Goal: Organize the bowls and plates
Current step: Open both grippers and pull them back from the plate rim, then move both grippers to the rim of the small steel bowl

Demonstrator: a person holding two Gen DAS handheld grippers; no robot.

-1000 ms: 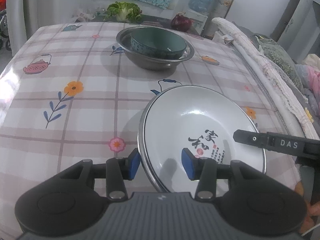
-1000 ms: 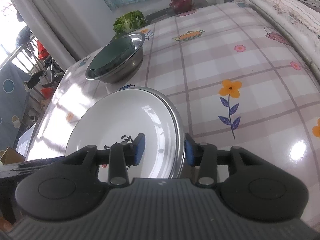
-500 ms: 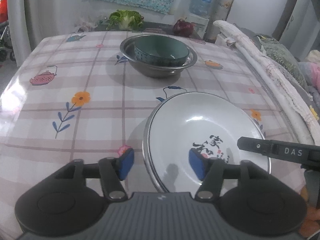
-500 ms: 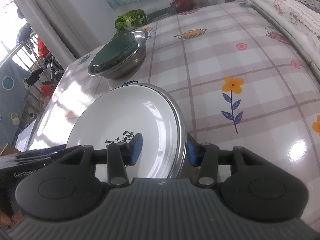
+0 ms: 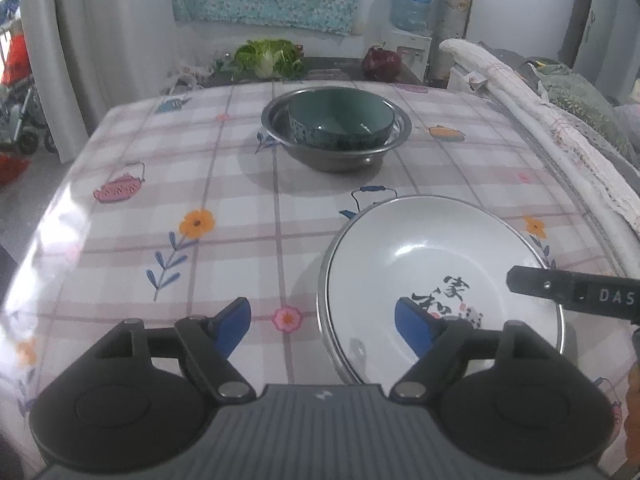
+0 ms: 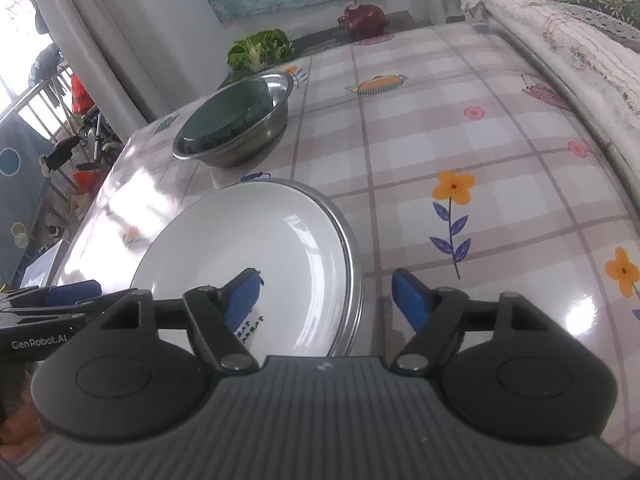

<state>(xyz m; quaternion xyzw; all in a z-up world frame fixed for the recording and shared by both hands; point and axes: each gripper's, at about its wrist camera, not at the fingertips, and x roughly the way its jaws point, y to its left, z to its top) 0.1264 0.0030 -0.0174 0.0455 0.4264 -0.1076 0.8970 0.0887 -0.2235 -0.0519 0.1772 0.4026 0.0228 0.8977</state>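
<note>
Checked cloth covers the surface (image 5: pixel 240 184) before you; your left claw (image 5: pixel 322 322) is opening, its pads straddling the near-left rim of the white plate (image 5: pixel 436 248) without pressing, while the right claw (image 6: pixel 328 300) is opening astride the opposite rim. Plate lies flat between both; the nested bowls (image 5: pixel 338 124) sit well beyond.

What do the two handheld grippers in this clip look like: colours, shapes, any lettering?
Both are black plastic: a ribbed grey-black body, two round housings and linkage arms with silver pivot pins. The left gripper and right gripper carry blue pads. Side lettering reads "GenRobot.AI" on the left, "DAS" on the right.
</note>
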